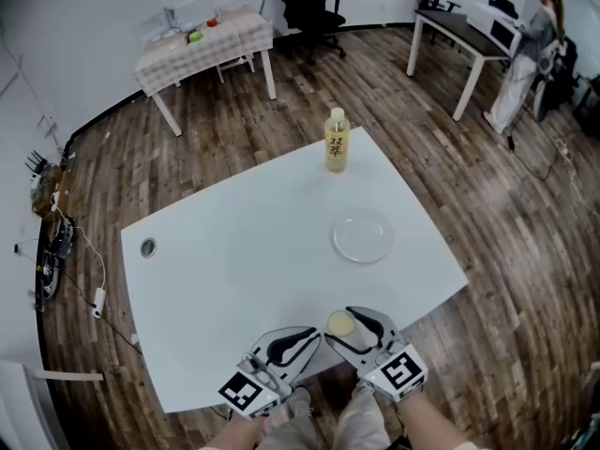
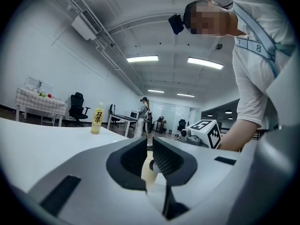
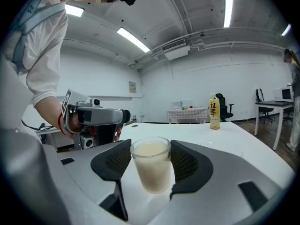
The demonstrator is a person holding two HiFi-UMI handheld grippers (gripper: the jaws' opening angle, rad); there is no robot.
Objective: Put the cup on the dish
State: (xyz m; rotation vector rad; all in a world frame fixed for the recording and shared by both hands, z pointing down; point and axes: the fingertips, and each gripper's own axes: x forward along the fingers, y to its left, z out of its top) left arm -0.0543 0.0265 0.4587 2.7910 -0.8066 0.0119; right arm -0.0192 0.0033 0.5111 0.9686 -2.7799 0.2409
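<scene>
A clear cup (image 3: 151,165) of milky liquid stands between the pads of my right gripper (image 3: 151,146), which is shut on it at the rim. In the head view the cup (image 1: 340,322) and right gripper (image 1: 344,327) are over the table's near edge. The round glass dish (image 1: 362,236) lies on the white table (image 1: 234,270) a little farther out, with nothing on it. My left gripper (image 1: 314,336) is just left of the cup. Its jaws (image 2: 150,142) are a narrow slit apart and hold nothing; the cup (image 2: 149,175) shows through the slit.
A yellow-labelled bottle (image 1: 337,140) stands upright near the table's far edge, beyond the dish. A cable hole (image 1: 148,247) sits at the table's left. Farther off are a checked table (image 1: 202,40), an office chair (image 1: 307,6), and a person (image 1: 530,50) at a desk.
</scene>
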